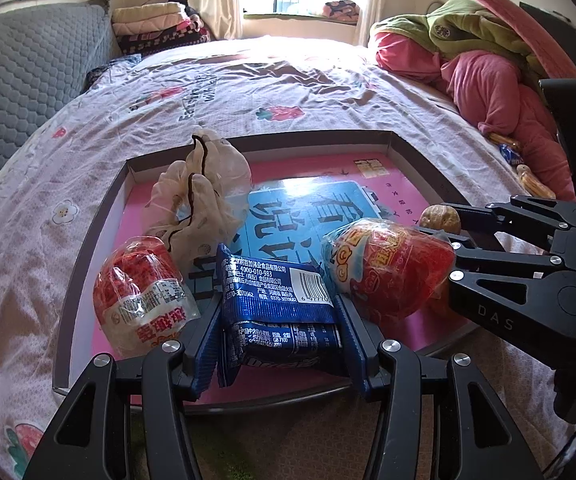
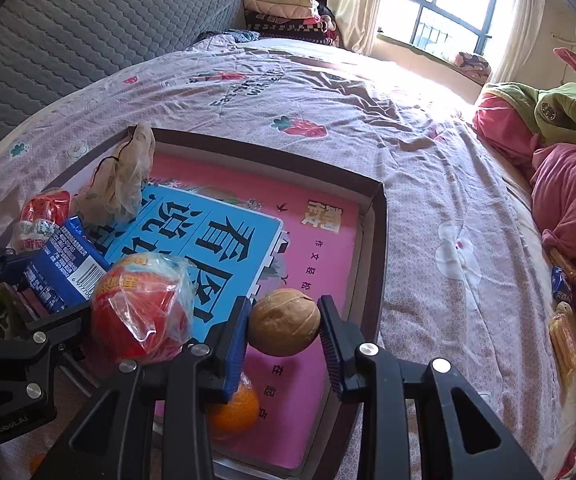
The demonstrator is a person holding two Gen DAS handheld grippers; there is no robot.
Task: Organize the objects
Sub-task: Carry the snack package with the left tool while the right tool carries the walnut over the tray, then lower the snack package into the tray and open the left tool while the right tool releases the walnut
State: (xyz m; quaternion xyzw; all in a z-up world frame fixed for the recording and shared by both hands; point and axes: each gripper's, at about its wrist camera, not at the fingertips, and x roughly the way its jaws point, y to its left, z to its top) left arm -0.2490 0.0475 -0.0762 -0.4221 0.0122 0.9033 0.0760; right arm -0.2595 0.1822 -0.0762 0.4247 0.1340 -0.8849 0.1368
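A shallow brown-rimmed tray (image 1: 312,138) lies on the bed with a pink and blue book inside. My left gripper (image 1: 277,300) is shut on a blue snack packet (image 1: 275,280) over the tray's near edge. Red wrapped snacks sit to its left (image 1: 139,300) and right (image 1: 388,272), with a crumpled beige plastic bag (image 1: 199,200) behind them. My right gripper (image 2: 283,304) is shut on a brown walnut (image 2: 283,322) above the tray's (image 2: 380,240) near right corner. An orange (image 2: 233,412) lies partly hidden under its left finger. The blue packet (image 2: 63,268) shows at the left.
The bed sheet (image 1: 247,80) is pale pink with strawberry prints. A grey quilted mattress (image 1: 27,80) leans at the left, with folded blankets (image 1: 155,24) at the back. Pink and green bedding (image 1: 488,80) is piled at the right, with small wrapped snacks (image 2: 564,332) beside it.
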